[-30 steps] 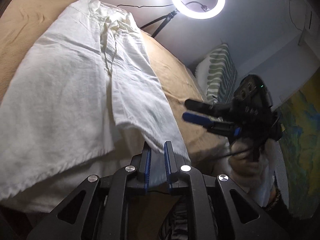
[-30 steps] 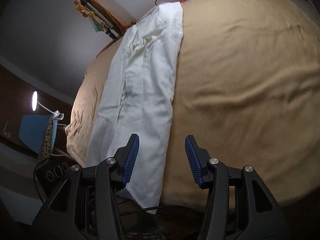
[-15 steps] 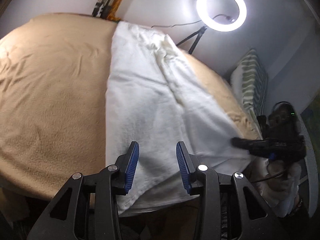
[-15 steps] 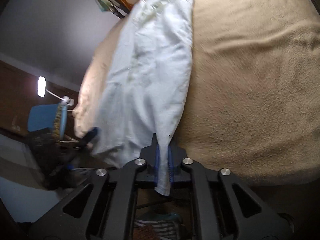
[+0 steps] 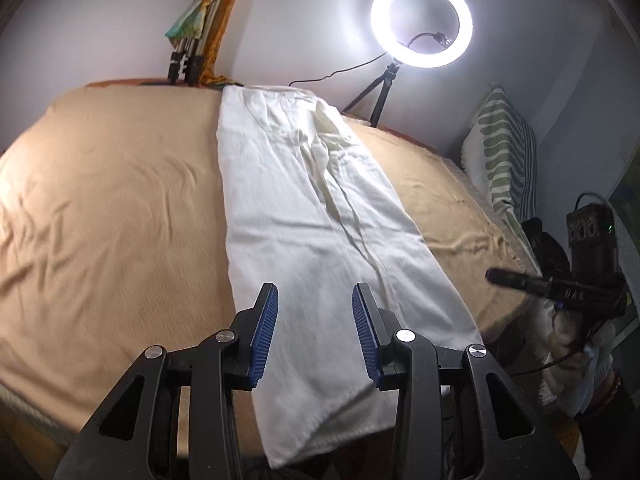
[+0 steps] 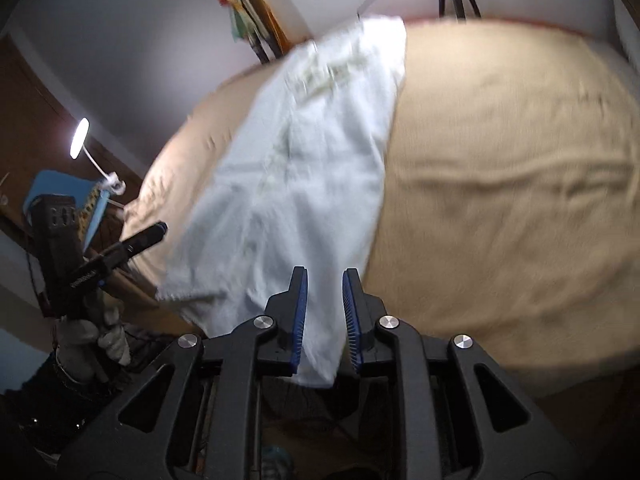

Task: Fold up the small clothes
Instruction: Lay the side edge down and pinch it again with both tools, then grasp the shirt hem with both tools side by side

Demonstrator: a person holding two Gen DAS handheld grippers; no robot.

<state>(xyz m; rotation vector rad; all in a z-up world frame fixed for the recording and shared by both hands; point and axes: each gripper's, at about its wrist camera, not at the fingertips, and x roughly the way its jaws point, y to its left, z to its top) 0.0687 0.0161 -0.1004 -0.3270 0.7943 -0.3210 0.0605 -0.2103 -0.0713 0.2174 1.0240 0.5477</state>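
White trousers (image 5: 320,220) on bed (image 5: 112,200): light, floppy, wrinkle-prone. Left hand-held gripper (image 5: 315,336) wide open, empty; right hand-held gripper (image 6: 324,316) part-open around hem, grip unclear. Pinch 6 o'clock hem corners.

Tan blanket (image 5: 112,208) covering the bed, lit ring lamp (image 5: 421,21) on a tripod behind the bed, green-striped pillow (image 5: 505,152) at the bed's right end, small desk lamp (image 6: 80,138) beyond the bed's left end
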